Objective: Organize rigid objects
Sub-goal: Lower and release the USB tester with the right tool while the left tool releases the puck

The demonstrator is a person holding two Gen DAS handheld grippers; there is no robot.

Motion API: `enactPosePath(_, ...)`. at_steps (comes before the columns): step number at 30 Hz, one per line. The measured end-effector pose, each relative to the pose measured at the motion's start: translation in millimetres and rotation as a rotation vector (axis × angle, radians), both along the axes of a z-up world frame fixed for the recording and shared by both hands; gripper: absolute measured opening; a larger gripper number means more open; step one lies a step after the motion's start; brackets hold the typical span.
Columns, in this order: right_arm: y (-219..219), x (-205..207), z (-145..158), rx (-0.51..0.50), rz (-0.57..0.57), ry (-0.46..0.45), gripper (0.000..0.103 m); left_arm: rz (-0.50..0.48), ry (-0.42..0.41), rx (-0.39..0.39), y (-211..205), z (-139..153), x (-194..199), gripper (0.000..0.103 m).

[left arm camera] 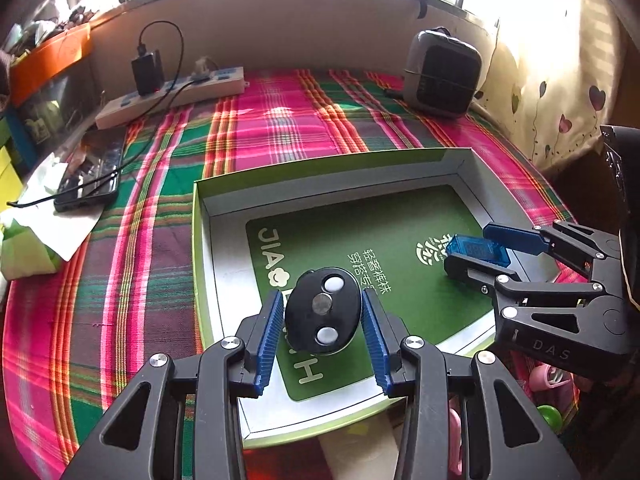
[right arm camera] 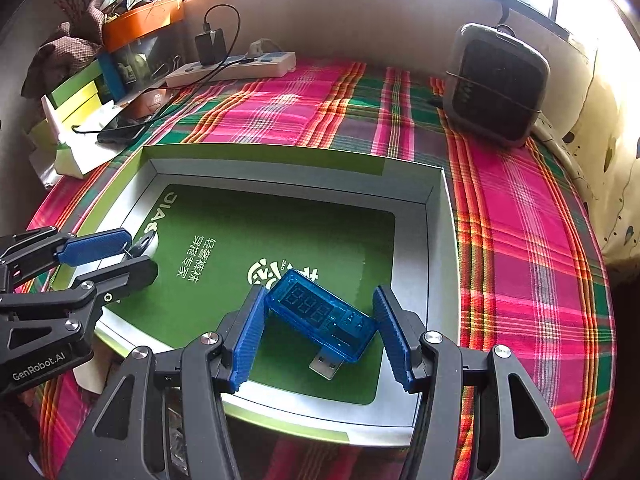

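While the left wrist view shows the black oval remote [left arm camera: 321, 311] face up with its three round buttons, the right wrist view catches only its edge behind the left gripper [right arm camera: 116, 254]; there the blue USB meter [right arm camera: 320, 314] is plain, its digit display up and its metal plug toward the near side. Seen from the left wrist, the left gripper [left arm camera: 323, 324] has its jaws apart, the blue pads just beside the remote's flanks; whether they touch it I cannot tell. Seen from the right wrist, the right gripper [right arm camera: 318, 330] has its jaws apart around the meter, with gaps on both sides. Both things lie inside the shallow green box [left arm camera: 320, 168], the remote near and left, the meter right. The box sits on a surface under a pink and green plaid cloth [left arm camera: 280, 120]; far left lies a white power strip [left arm camera: 176, 94] with a black charger [left arm camera: 146, 70]; far right stands a grey heater [left arm camera: 442, 72]; a phone [left arm camera: 90, 178] lies left; a bright window runs along the far wall.
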State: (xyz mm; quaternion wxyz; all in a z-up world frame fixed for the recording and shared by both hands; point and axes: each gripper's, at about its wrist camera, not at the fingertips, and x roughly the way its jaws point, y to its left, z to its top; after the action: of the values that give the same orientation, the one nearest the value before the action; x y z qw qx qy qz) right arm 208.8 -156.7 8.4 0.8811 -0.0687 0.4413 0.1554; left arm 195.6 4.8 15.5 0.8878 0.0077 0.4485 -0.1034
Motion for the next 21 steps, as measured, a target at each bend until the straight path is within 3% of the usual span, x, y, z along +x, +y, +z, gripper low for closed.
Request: enactPosePath(21,-12,-28,26,0.062,-0.042,-0.068,0.058,0.013,-0.055,-0.04,12,24,-27,0.042)
